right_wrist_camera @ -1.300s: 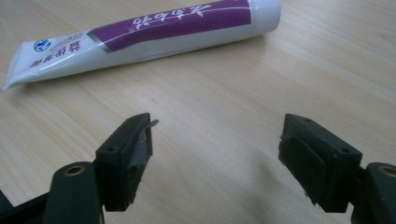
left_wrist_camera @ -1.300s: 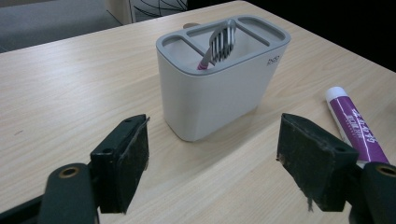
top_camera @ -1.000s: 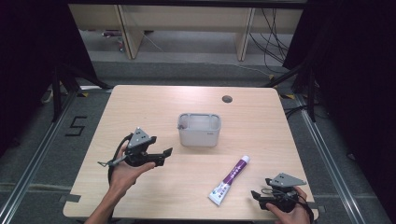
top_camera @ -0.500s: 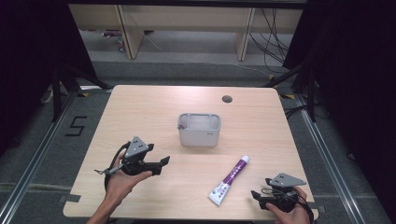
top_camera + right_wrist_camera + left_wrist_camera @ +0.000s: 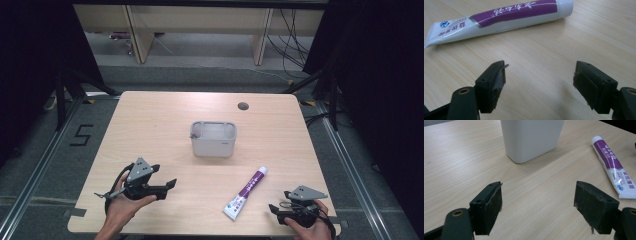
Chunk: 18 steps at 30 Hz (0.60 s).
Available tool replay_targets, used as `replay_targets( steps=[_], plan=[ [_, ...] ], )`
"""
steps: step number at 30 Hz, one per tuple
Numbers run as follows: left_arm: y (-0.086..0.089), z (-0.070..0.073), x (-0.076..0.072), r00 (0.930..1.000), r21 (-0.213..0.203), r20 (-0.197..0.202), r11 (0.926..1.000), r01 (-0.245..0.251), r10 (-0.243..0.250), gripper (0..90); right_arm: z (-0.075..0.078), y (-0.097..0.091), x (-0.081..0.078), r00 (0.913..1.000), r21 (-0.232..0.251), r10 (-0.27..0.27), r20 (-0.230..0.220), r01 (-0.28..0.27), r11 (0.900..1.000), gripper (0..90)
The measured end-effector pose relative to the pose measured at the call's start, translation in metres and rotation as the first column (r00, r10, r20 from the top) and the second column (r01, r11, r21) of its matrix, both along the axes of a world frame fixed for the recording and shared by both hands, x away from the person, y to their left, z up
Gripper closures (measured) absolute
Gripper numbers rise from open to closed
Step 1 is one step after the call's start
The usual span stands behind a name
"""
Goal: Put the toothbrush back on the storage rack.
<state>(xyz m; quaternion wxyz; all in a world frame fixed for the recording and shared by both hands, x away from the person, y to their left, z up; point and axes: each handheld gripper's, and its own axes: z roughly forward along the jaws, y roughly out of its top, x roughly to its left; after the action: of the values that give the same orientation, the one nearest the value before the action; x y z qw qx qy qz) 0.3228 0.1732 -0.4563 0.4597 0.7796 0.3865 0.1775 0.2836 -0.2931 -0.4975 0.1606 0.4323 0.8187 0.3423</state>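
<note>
A white and purple toothpaste tube (image 5: 245, 193) lies flat on the wooden table (image 5: 160, 120), right of centre near the front. A grey plastic bin (image 5: 213, 138) stands upright at the table's middle. My left gripper (image 5: 170, 185) is at the front left, held by a hand, pointing right toward the tube; its jaws stand wide open with bare table between them (image 5: 537, 202). The bin (image 5: 531, 137) and tube (image 5: 614, 167) lie ahead of it. My right gripper (image 5: 272, 209) rests low at the front right, open (image 5: 540, 80), with the tube (image 5: 499, 17) a short way beyond its fingertips.
A small dark round hole (image 5: 243, 106) sits near the table's far edge. Wooden shelving legs and cables stand on the grey floor behind the table. A floor marking reading 5 (image 5: 81, 135) lies to the left.
My left gripper has moved toward the table's front edge and sunk lower, still open. The right gripper, tube and bin have stayed where they were.
</note>
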Motion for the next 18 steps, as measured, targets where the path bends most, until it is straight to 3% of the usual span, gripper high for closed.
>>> replay_targets(
  steps=[7, 9, 11, 12, 13, 18],
  plan=[
    [0.008, -0.008, -0.006, 0.9998, -0.015, -0.02, 0.9999, -0.008, 0.008, 21.9, 0.0, 0.0, 0.0, 0.9999, 0.004, -0.003, -0.011, 0.003, 1.0, 26.3],
    [0.01, -0.01, -0.008, 0.9997, -0.015, -0.024, 0.9999, -0.005, 0.005, 21.9, -0.001, -0.002, 0.002, 0.9995, -0.018, 0.021, 0.025, -0.02, 0.9996, 26.3],
    [0.011, -0.013, -0.01, 0.9996, -0.009, -0.028, 0.9999, -0.006, 0.005, 21.9, 0.0, -0.002, 0.002, 0.9999, 0.008, 0.014, -0.003, -0.014, 0.9999, 26.2],
    [0.011, -0.014, -0.011, 0.9995, -0.009, -0.032, 0.9999, -0.009, 0.009, 21.9, 0.0, 0.0, -0.001, 0.9997, 0.019, -0.015, -0.02, 0.015, 0.9997, 26.3],
    [0.011, -0.015, -0.012, 0.9994, -0.009, -0.033, 0.9999, -0.009, 0.009, 21.9, 0.0, 0.0, 0.0, 1.0, 0.012, -0.007, -0.006, 0.007, 0.9999, 26.3],
    [0.011, -0.018, -0.019, 0.9991, 0.001, -0.043, 1.0, -0.002, 0.002, 21.8, 0.0, -0.001, 0.0, 0.9997, 0.024, 0.011, -0.022, -0.01, 0.9997, 26.2]
  ],
)
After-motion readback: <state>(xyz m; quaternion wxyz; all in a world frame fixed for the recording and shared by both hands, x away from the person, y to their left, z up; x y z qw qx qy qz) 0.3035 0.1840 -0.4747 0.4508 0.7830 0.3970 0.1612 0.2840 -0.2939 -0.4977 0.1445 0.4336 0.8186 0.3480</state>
